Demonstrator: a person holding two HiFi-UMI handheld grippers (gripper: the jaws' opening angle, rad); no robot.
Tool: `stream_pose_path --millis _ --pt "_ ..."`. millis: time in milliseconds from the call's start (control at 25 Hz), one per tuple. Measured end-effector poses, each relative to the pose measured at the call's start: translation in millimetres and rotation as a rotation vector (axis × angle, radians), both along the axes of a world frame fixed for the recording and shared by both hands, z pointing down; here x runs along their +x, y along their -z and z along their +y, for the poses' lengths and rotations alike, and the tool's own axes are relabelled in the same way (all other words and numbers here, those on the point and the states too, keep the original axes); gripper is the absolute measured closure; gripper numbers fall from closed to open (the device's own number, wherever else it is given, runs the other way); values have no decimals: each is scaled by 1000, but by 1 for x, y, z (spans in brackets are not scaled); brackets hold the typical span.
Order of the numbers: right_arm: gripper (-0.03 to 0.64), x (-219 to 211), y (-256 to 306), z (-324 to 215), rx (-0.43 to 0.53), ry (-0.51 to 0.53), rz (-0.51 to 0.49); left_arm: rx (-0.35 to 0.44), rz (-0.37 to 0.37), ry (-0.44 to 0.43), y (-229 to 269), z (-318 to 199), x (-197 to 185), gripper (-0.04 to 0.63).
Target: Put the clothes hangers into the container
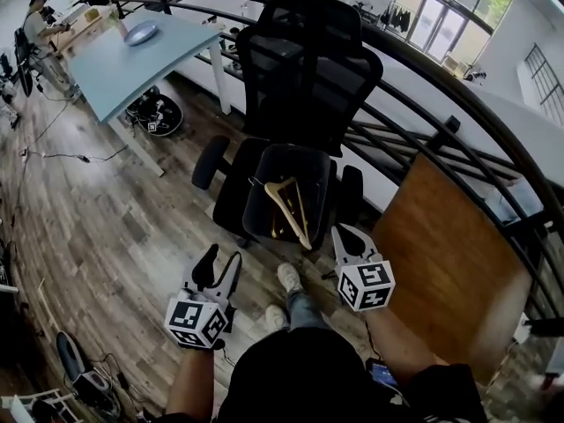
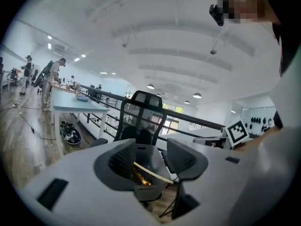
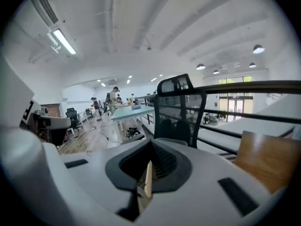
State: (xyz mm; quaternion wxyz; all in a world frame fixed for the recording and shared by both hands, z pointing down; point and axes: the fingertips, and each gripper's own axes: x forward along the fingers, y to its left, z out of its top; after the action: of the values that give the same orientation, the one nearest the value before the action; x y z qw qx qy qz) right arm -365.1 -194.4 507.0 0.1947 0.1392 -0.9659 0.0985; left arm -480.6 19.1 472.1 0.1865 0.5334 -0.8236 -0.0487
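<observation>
The container sits on the chair in the middle, with 1 wooden hanger inside. The right gripper jaws pinch its thin edge. The left gripper jaws stand apart, empty, lower left.

Can't count hangers, btm ends sunk behind container wall (dark inside); chair seat covered underneath; far-left person too small for detail.

Container: dark, on a black chair, just ahead of both grippers.
Hangers: wooden, inside the container, just left of the right gripper.
Left gripper: jaws apart, nothing between.
</observation>
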Motion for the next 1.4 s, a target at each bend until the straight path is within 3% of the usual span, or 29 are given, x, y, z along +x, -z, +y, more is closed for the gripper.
stream_pose_path --millis 240,480,800,1080,1400 --pt "624 59 39 -14 74 -83 -83 41 -20 -26 14 -8 24 390" --pt "624 111 50 -43 55 -139 -123 49 -54 -60 26 -34 56 391" --pt "626 183 67 -73 102 -105 -192 125 -76 -59 45 -82 116 408" --pt "626 205 80 -90 109 -84 -233 147 -96 -47 57 -100 148 438" --pt "626 206 88 -103 88 -62 -288 130 -125 12 58 -106 151 548"
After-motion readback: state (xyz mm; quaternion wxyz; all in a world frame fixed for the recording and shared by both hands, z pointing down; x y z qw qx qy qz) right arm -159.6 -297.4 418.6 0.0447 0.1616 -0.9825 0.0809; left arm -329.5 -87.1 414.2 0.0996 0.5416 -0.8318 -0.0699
